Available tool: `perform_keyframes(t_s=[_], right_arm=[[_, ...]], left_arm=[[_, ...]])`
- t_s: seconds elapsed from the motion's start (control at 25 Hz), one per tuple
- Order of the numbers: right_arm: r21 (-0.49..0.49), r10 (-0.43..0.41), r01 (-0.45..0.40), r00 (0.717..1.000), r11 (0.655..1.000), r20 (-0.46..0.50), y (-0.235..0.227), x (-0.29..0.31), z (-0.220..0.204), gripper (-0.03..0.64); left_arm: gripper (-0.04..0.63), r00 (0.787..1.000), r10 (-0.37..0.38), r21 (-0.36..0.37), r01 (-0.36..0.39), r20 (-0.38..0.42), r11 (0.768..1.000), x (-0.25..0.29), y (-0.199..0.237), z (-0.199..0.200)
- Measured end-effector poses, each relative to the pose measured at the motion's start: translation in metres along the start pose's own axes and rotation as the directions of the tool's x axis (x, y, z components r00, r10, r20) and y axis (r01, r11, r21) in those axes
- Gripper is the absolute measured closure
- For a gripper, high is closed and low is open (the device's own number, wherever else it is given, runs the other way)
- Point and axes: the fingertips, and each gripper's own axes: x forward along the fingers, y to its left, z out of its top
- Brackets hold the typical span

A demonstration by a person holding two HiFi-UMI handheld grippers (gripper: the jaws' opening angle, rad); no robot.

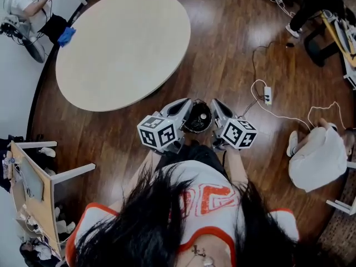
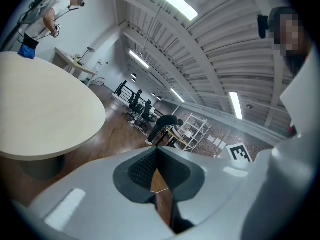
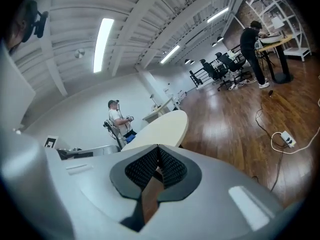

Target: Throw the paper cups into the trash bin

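No paper cup shows in any view. In the head view a dark round bin (image 1: pixel 198 117) sits on the wooden floor just in front of the person, between the two grippers. My left gripper (image 1: pixel 185 103) is at the bin's left rim and my right gripper (image 1: pixel 215 103) at its right rim, both tilted up and away. In the left gripper view the left gripper (image 2: pixel 156 153) has its ribbed pads together with nothing between them. In the right gripper view the right gripper (image 3: pixel 158 152) is likewise shut and empty.
A round beige table (image 1: pixel 122 46) stands ahead to the left. A white power strip (image 1: pixel 267 95) and its cables lie on the floor to the right. A person crouches at the right (image 1: pixel 317 157), another stands at far left (image 1: pixel 22 1), and a desk (image 1: pixel 33 188) is near left.
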Motion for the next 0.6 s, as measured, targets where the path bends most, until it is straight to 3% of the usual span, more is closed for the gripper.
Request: perform_keyframes(t_s=[0.32,0.6], right_arm=[[-0.01,0.056,-0.056,0.998,0.998,-0.003,0.024,0.006,0.006,0.615],[-0.088,0.041,-0.041,0.999,0.995,-0.008,0.034,0.009,0.011,0.615]], left_arm=[[0.595,0.999,0.008,-0.003,-0.008,0.039,1.0,-0.004,0.001,0.015],[0.595,0.999,0.02,-0.016,-0.019,0.04,1.0,-0.006,0.004,0.016]])
